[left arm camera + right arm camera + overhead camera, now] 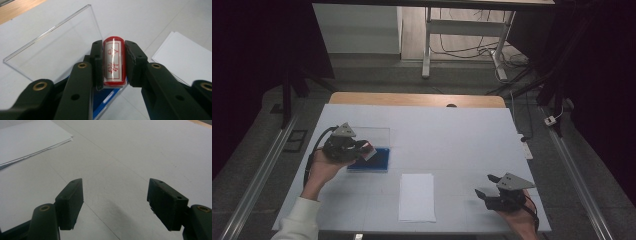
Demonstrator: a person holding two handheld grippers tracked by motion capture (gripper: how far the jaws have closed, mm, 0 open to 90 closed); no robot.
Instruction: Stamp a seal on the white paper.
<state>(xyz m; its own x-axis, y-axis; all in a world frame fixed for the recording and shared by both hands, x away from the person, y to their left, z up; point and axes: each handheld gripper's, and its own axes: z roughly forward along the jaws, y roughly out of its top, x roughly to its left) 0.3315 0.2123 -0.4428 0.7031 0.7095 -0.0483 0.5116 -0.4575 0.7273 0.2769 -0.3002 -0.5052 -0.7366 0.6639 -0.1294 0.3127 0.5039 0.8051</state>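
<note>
Landmark: the stack of white paper sheets point(417, 196), lying near the front edge of the white-covered table point(452, 135), roughly at its middle.

Left gripper point(362, 150): up and to the left of the paper stack, held in the person's left hand point(323, 167). In the left gripper view point(113, 62) its jaws are clamped on a small red stamp with a white face bearing red characters point(114, 61). Both black pads point(97, 62) press the stamp's sides; the printed face is turned toward the camera. From the high view the stamp point(369, 151) is a small pale-and-red block at the jaw tips.

Under and just behind the stamp: a blue rectangular ink-pad case point(371, 161), left of the paper stack and apart from it. Its clear plastic lid point(56, 47) is swung open and lies back flat toward the far side of the table. The stamp sits over the blue base point(106, 100); contact with it cannot be told.

Right gripper point(484, 192): right of the paper stack, near the front edge, in the person's right hand point(519, 217). In the right gripper view point(115, 202) the jaws stand wide apart with nothing between them, over bare table. Corner of the paper stack point(27, 140) at upper left there.
</note>
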